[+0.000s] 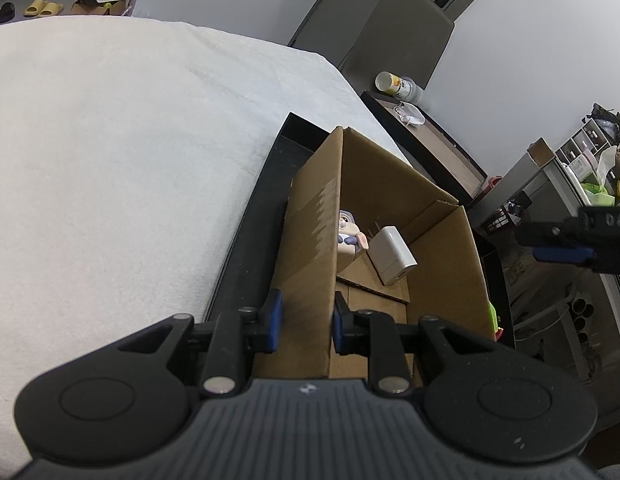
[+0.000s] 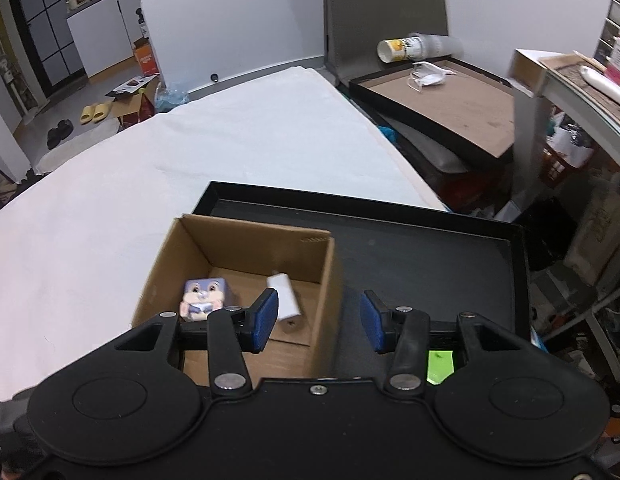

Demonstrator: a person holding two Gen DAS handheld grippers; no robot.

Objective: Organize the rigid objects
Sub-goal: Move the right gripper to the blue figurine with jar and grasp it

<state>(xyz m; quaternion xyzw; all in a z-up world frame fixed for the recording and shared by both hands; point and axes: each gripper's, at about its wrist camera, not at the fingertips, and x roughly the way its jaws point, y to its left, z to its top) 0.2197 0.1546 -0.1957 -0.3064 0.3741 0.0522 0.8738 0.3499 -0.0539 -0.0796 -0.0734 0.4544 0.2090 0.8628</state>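
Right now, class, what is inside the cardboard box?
Inside the cardboard box lie a cube-shaped rabbit figure and a white charger block on its folded bottom flaps. The near floor is hidden behind the right tool.

yellow slippers (image 2: 93,113), face mask (image 2: 427,74), paper cup (image 2: 399,50)

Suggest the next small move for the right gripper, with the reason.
Probably swing the right gripper down toward the green item on the black tray. Its jaws are open with nothing between them, the bunny cube and white adapter already lie in the cardboard box, and the left gripper grips the box wall.
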